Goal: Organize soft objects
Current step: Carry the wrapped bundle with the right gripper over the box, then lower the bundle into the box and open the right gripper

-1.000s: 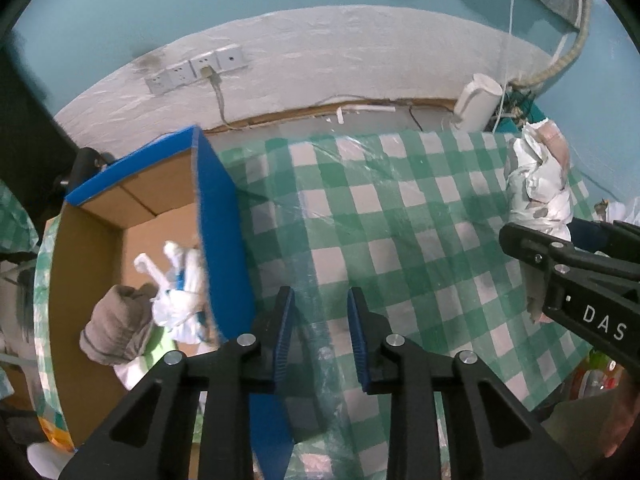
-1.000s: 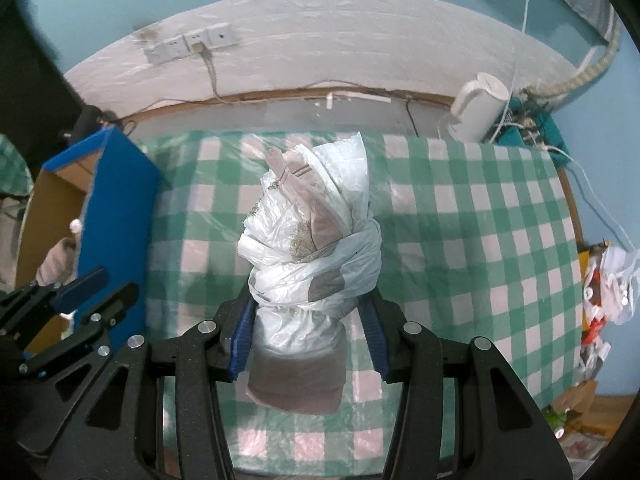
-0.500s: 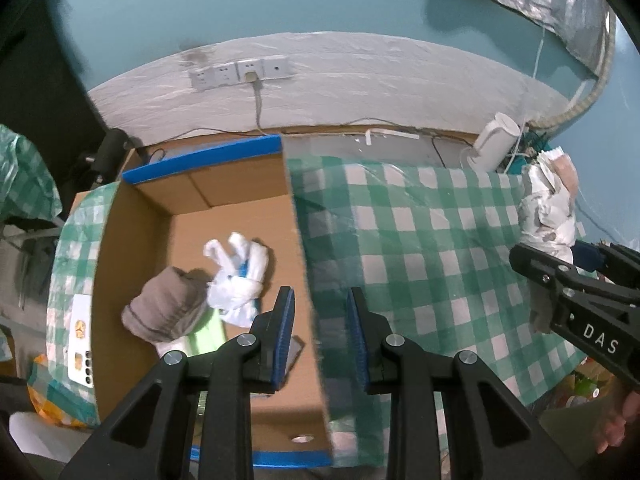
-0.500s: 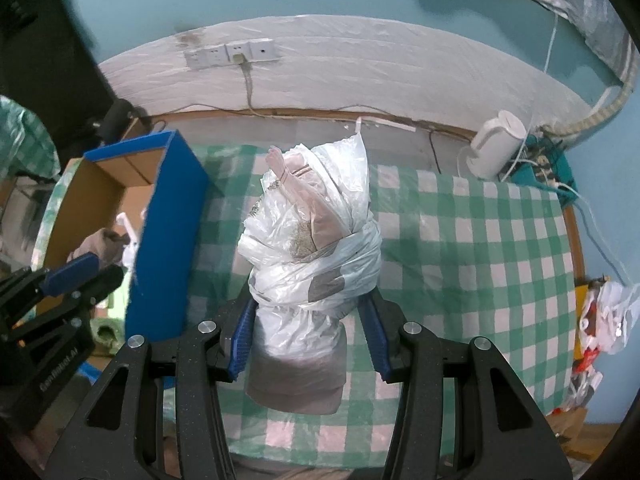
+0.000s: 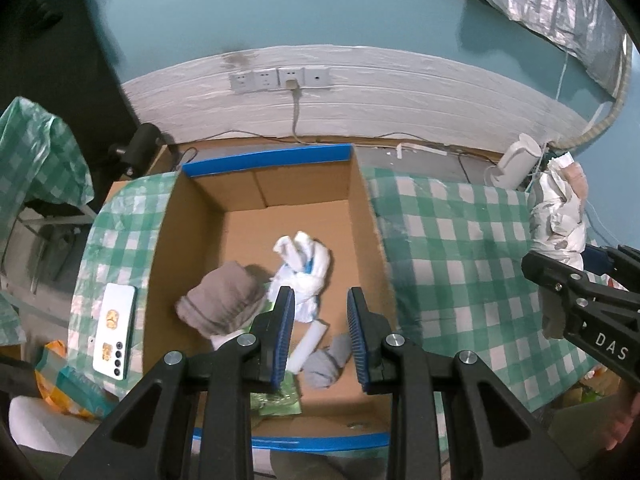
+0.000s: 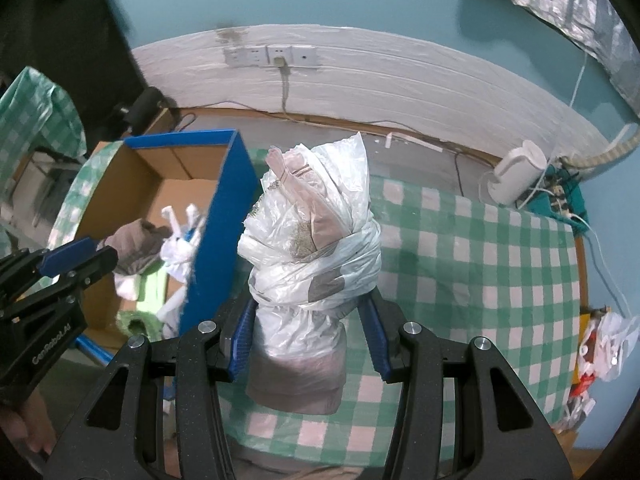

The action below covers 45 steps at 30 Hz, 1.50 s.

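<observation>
While clamped in right gripper [image 6: 306,344], bagged cloth bundle [image 6: 310,256] held above checked table [image 6: 480,264] (not yet boxed). Left gripper [image 5: 320,330] open, empty, over cardboard box [image 5: 366,216]; several soft items inside already.

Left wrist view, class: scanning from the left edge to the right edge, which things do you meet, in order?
White phone → brown sock bundle → white knotted bag → right wall of the cardboard box → bare checked tablecloth → plastic-wrapped bundle in the right gripper.
</observation>
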### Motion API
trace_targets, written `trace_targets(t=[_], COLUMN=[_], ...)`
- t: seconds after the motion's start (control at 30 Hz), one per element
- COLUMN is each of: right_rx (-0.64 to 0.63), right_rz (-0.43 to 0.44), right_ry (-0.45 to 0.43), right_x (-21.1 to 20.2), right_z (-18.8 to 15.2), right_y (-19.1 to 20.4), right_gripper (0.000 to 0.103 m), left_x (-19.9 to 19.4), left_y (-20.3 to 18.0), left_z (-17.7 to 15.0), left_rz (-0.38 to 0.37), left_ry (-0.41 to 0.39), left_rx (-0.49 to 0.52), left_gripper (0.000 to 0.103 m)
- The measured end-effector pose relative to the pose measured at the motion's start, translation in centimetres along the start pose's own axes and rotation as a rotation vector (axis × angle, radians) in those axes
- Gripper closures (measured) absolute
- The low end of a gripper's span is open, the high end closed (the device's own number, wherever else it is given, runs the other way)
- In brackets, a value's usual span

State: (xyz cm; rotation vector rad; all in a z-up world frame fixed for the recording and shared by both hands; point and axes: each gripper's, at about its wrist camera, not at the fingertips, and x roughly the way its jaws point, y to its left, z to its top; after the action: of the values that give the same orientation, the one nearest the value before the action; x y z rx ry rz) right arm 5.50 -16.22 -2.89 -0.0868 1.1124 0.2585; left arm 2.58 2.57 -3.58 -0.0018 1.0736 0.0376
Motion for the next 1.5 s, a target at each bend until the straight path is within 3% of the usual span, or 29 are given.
trace_targets(t=[0.73, 1.23, 1.5], right_rx=[-0.120, -0.139, -0.116], right_rz=[0.090, 0.132, 0.153], right_ry=[0.000, 0.044, 0.052], right_x=[0.8, 3.1, 4.1], right_z=[1.0, 1.7, 1.6], right_y=[7.8, 11.2, 11.4], right_gripper=[0.055, 0.055, 0.048], left_x=[0.0, 1.6, 1.5], left_y=[6.5, 9.4, 9.7], left_z=[-2.3, -3.7, -3.8], left_rz=[0.046, 0.057, 0.061], left_ry=[-0.012, 0.030, 0.029], left_rx=[-0.085, -0.135, -0.149], left_gripper=[0.076, 0.076, 0.075])
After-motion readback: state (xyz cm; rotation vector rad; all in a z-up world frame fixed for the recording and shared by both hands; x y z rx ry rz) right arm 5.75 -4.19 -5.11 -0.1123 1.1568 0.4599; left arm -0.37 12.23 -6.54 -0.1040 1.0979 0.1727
